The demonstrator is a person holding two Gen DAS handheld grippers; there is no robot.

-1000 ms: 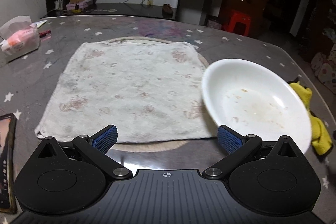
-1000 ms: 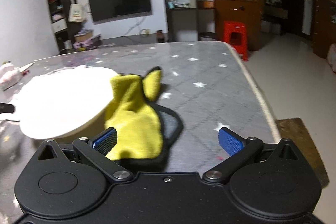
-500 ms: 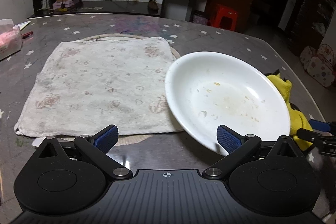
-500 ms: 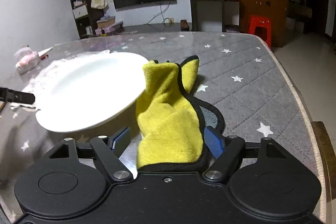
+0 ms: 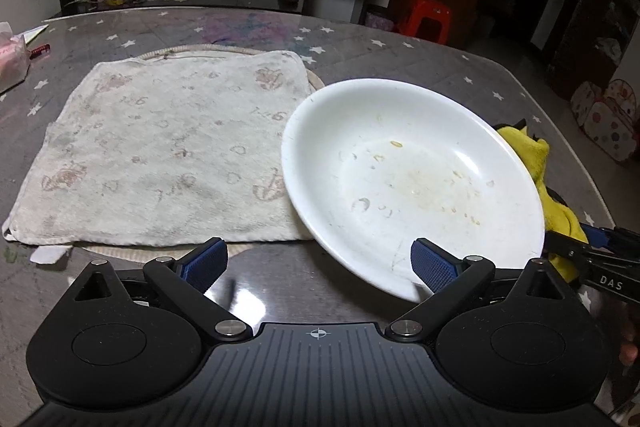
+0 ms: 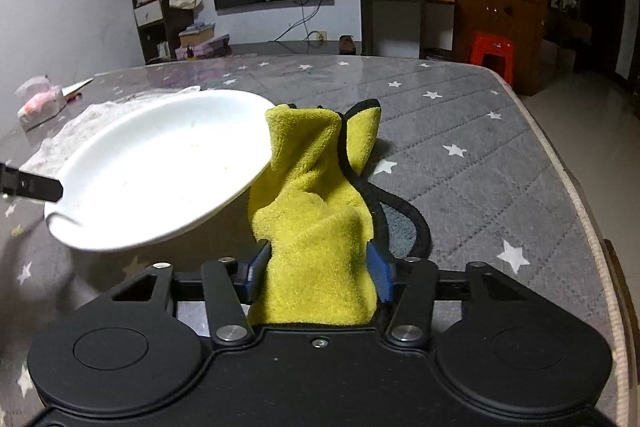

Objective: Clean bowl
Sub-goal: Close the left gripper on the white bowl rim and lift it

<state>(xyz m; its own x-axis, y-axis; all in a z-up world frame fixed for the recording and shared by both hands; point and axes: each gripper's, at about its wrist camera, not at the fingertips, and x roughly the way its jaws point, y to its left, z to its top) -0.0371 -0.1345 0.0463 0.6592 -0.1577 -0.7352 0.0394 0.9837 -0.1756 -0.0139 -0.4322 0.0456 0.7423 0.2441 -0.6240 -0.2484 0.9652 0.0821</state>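
A white bowl (image 5: 412,183) with dried food specks sits tilted on the star-patterned table, its left rim on a pale towel (image 5: 160,151). It also shows in the right wrist view (image 6: 156,167). My left gripper (image 5: 318,261) is open, just in front of the bowl's near rim, its right finger (image 5: 434,263) at the rim. My right gripper (image 6: 316,275) is shut on a yellow cloth (image 6: 320,211) with a black edge, right of the bowl. The cloth also shows behind the bowl in the left wrist view (image 5: 536,163).
A tissue pack (image 5: 12,59) and a red pen (image 5: 38,49) lie at the far left of the table. The table's right edge (image 6: 580,187) drops to the floor. A red stool (image 6: 490,53) stands beyond the table.
My right gripper has closed on the yellow cloth. My left gripper has shifted right, toward the bowl's near rim.
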